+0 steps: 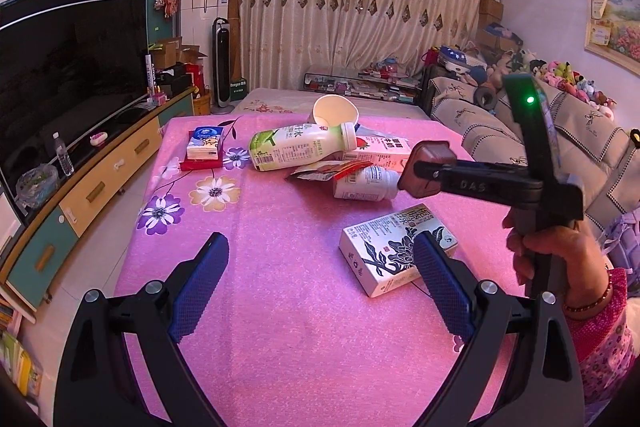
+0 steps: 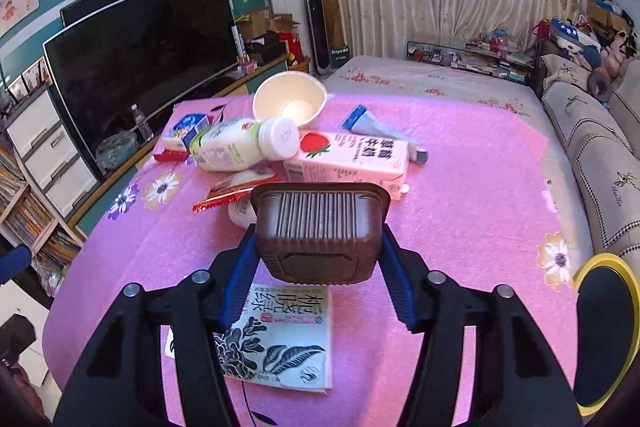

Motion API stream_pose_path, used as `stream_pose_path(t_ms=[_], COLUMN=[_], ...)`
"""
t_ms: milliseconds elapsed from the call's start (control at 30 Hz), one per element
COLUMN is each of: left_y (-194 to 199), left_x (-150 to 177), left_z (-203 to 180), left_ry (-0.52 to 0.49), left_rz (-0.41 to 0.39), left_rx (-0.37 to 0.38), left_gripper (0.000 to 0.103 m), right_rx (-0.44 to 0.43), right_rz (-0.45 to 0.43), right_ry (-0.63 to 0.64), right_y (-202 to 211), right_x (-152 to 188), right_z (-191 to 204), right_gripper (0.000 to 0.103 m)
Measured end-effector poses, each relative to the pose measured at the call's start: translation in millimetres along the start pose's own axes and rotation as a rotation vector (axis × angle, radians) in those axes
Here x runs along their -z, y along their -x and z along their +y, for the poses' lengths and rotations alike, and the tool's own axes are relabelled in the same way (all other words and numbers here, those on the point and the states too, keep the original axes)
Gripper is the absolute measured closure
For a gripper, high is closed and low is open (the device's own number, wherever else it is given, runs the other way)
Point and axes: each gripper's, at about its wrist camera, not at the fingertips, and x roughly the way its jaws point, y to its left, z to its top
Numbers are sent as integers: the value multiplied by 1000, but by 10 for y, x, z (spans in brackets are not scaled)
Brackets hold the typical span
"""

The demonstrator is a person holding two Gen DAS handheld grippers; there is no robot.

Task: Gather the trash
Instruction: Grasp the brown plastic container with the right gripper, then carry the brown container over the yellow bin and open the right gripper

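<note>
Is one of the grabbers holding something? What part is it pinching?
Yes. The right gripper holds a brown ribbed plastic tub above the table, its blue fingers pinching the two opposite side walls. The left gripper is open and holds nothing.

Right gripper (image 2: 320, 251), held up off the surface by the person's hand (image 1: 560, 251), was clamped w/ both blue pads on a brown tray (image 2: 320, 231). Left gripper (image 1: 320, 283) hung low, jaws spread wide apart, nothing btwn them.

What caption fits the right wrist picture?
Right gripper fingers clamp a brown plastic tray above a trash-strewn pink tablecloth.
</note>
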Motion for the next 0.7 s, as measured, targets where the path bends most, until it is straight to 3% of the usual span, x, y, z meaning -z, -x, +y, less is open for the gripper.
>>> stream_pose_path(t_ms=[367, 700], left_y=[-134, -243], left_x=[18, 27], left_z=[-204, -485], left_ry=[-32, -79], left_rz=[32, 55], left_rx=[31, 64], left_gripper=[11, 11], right_rx=[91, 255], right_rz=[-46, -59], right_ry=[-81, -221], right_y=[589, 955], right_x=[200, 585], right_z=[-645, -1576], right_gripper=[47, 47])
